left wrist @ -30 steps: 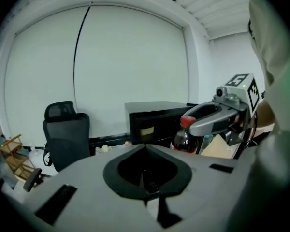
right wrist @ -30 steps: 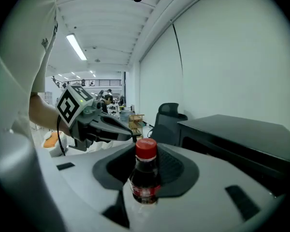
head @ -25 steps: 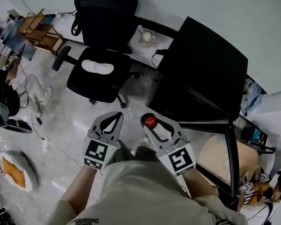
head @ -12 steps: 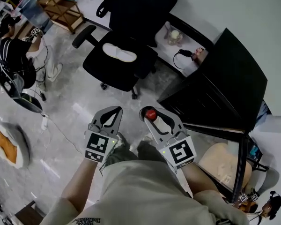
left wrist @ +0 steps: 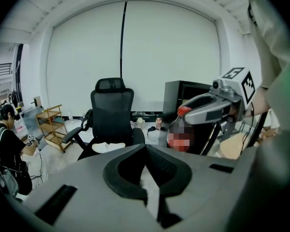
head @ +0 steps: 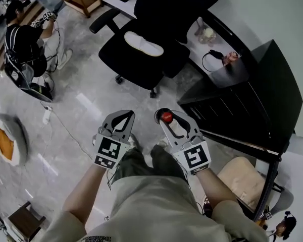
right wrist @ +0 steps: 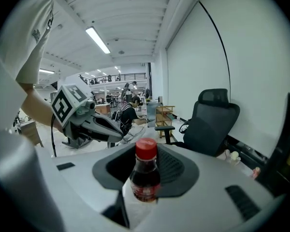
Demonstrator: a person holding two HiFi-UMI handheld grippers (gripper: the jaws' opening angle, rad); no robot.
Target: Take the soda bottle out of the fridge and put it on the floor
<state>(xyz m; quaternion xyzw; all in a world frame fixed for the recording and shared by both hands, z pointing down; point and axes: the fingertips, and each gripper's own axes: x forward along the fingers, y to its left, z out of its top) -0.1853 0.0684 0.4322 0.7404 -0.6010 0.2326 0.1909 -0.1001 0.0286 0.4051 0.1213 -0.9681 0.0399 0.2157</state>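
Plainly, the right claw [head: 163,115] pinched the soda bottle [right wrist: 146,177], the left claw [left wrist: 146,150] pressed together, empty; head view showed only its red cap [head: 166,117].

- soda bottle [right wrist: 145,170]: red cap, dark brown drink, red label.
- right gripper [head: 164,114] and left gripper [head: 123,115]: grey bodies, black pads, cubes patterned with black-and-white square markers.
- office chair [head: 139,67]: black all over (its seat pad [head: 143,43] is white).
- fridge [head: 272,84]: black.
- floor [head: 86,105]: pale grey, faintly marbled.
- round cushion [head: 5,140] at the floor's left edge: white rim, orange centre.
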